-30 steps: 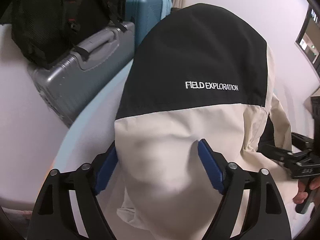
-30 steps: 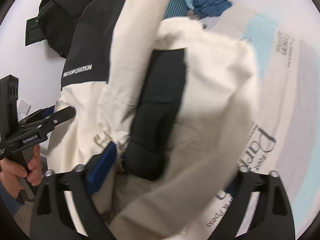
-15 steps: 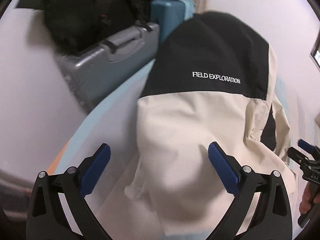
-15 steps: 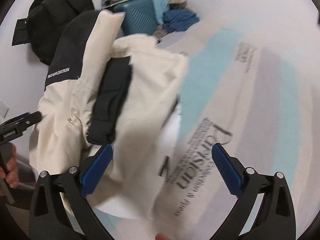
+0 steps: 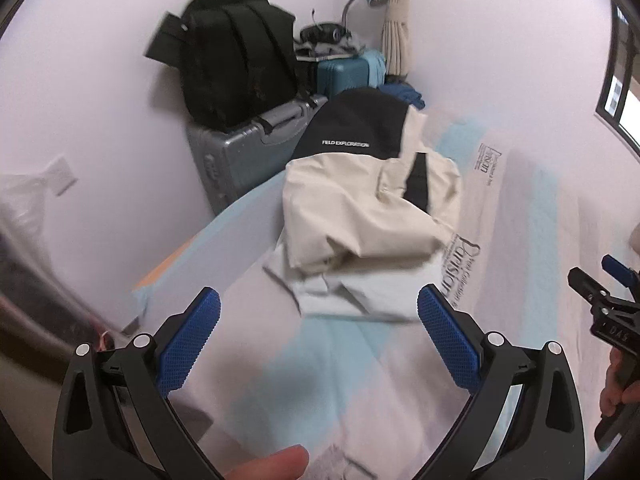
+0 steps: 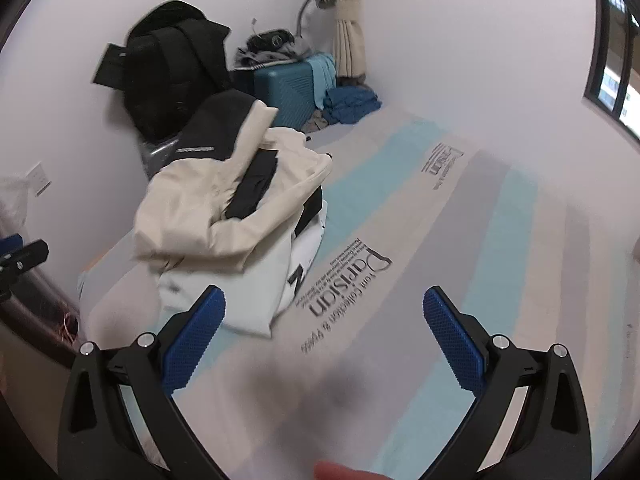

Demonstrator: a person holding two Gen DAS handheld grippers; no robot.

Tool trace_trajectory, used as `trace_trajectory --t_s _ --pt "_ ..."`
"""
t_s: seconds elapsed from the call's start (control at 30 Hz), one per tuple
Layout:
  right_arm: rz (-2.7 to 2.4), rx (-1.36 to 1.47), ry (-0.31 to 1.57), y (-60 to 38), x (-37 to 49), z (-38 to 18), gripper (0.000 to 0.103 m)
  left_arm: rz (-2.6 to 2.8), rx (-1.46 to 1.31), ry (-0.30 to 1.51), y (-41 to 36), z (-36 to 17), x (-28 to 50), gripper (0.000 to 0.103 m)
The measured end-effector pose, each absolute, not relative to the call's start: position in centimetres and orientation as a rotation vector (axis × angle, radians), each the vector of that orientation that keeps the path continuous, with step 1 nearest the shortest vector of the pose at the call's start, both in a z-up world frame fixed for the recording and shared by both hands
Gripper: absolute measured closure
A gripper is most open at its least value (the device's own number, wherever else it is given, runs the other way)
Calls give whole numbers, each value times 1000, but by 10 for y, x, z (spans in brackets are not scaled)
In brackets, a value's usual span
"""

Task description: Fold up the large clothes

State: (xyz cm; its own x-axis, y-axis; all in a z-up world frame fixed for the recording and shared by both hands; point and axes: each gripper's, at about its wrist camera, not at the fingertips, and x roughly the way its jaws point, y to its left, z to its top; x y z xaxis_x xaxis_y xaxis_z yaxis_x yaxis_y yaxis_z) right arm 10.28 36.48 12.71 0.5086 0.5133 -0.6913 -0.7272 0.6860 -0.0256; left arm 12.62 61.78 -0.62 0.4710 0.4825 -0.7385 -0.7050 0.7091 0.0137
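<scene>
We see the folded cream and black cloth jacket (image 5: 360,200) lying on a white folded top (image 6: 240,292), on the striped blue and white bed sheet (image 6: 460,240). Our left gripper (image 5: 320,336) and right gripper (image 6: 324,336) are spread wide, holding nothing, near the jacket

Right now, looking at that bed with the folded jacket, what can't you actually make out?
- White garment under the jacket: mostly covered in both views.
- Small print under the bedsheet logo: too small and blurred, right wrist view.
- Grey case: backpack hides its top, left wrist view.
- Right tool: cut off by the left view's edge.
</scene>
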Motion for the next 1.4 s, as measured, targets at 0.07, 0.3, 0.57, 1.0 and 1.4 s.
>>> trace_trajectory --t_s 0.07,0.3,0.57,1.0,1.4 --pt "775 -337 676 341 80 137 7 752 -301 795 593 -1 112 6" --pt "811 -328 661 307 30 140 7 708 -311 786 548 -14 76 6" --pt "768 -260 639 288 -10 126 7 641 -305 740 546 -28 43 6" --pt "787 -287 606 283 -64 122 8 626 -323 714 539 -33 -9 6" --pt "778 -293 618 277 -71 122 7 617 -315 711 529 -31 -16 6"
